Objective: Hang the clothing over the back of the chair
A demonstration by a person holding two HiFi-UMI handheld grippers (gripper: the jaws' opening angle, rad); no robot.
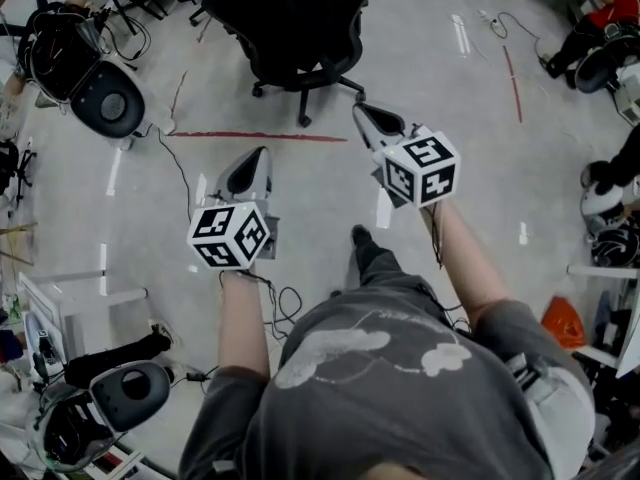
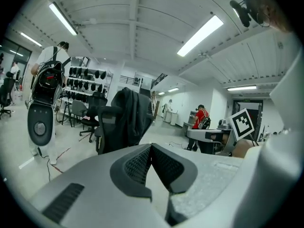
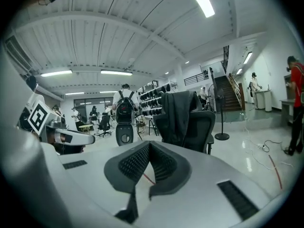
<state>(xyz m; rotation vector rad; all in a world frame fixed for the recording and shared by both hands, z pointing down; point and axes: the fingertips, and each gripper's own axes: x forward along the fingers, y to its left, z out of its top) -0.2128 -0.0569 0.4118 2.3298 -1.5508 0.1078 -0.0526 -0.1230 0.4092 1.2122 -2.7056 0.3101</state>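
Clothing (image 3: 178, 118) drapes over chair (image 3: 206, 127) back.

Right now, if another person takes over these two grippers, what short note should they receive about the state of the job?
Left gripper: jaws together, nothing between them.
Right gripper: jaws together, also empty.
Clothing: a dark garment, draped over the back of the black office chair. The chair stands on the floor ahead of both grippers, apart from them.
Done: the garment already hangs over the chair back.
Left: nothing obvious. Perhaps check that it sits securely, because its far side cannot be seen from here.
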